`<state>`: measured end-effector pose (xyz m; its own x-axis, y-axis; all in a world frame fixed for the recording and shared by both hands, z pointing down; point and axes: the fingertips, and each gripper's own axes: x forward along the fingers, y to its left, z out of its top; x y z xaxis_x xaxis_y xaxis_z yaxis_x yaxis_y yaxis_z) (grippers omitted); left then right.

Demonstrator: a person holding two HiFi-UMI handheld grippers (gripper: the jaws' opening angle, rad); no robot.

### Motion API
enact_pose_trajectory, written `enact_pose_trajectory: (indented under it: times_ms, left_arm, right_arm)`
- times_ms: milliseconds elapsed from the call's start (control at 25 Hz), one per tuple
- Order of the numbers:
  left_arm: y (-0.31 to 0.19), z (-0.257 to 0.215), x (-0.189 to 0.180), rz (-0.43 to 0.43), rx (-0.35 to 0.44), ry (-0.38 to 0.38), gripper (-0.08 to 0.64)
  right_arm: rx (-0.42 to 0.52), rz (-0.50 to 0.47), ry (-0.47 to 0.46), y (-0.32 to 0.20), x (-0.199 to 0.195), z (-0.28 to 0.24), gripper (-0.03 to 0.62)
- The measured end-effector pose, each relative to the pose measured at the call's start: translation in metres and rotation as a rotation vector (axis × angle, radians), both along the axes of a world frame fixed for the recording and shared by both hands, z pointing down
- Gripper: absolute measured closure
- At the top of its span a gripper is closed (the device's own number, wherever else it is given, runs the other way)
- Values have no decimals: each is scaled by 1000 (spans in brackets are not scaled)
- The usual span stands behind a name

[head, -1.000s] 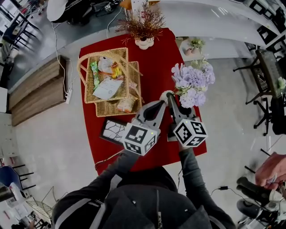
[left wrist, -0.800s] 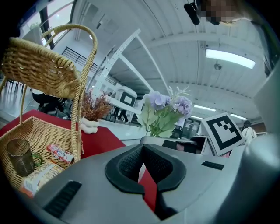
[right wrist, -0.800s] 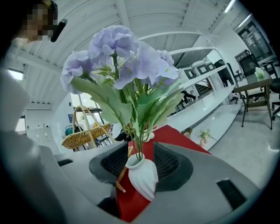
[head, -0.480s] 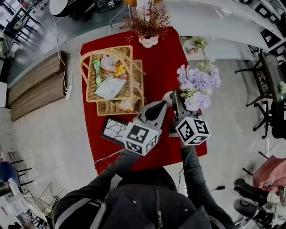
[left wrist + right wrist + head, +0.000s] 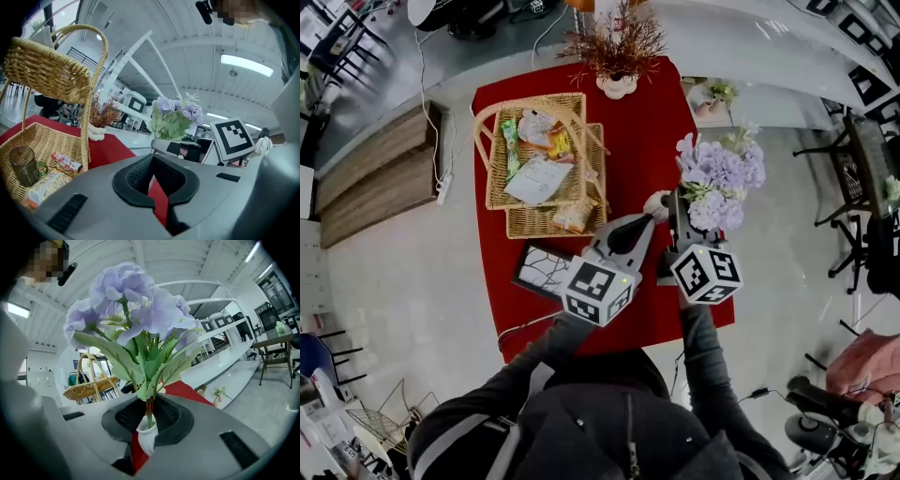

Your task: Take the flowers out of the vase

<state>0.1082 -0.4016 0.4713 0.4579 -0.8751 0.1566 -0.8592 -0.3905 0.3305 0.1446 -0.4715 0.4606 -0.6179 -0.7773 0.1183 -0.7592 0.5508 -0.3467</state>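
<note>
A bunch of pale purple flowers (image 5: pixel 717 176) stands in a small white vase (image 5: pixel 655 202) near the right edge of the red table (image 5: pixel 637 131). My right gripper (image 5: pixel 678 202) reaches in from the near side. In the right gripper view its jaws are closing on the green stems (image 5: pixel 149 412) just above the vase mouth (image 5: pixel 146 437), and the blooms (image 5: pixel 136 301) tower overhead. My left gripper (image 5: pixel 645 218) lies beside it on the left, its tips by the vase. Its jaws are together, nothing is seen between them (image 5: pixel 152 157), and red cloth shows through the slit.
Two wicker baskets (image 5: pixel 584 150) with snack packets sit at the table's left. A dried plant in a white pot (image 5: pixel 617 86) stands at the far edge. A dark framed tile (image 5: pixel 542 270) lies near the front left. The right edge lies just past the flowers.
The right gripper's jaws have drawn in around the stems. Both grippers and the flowers stay in about the same place; the head view has shifted slightly.
</note>
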Motion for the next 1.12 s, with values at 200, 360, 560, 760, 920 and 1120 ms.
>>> enact_pose_trajectory:
  times_ms: [200, 360, 560, 760, 920, 1120]
  left_arm:
    - [3, -2, -2, -1, 3, 2, 552]
    - [6, -3, -6, -4, 5, 1, 551]
    - [12, -6, -11, -10, 5, -7, 552]
    - [21, -9, -12, -3, 5, -15, 552]
    - [27, -12, -9, 9, 13, -19, 552]
    - [36, -14, -4, 18, 15, -16, 552]
  right_arm:
    - [14, -6, 16, 1, -3, -7, 549]
    - [25, -1, 22, 1, -2, -14, 549]
    - [66, 0, 38, 5, -1, -29, 551]
    - [117, 9, 53, 9, 2, -46, 552]
    - [150, 15, 51, 12, 5, -61, 552]
    - [186, 31, 31, 20, 11, -84, 552]
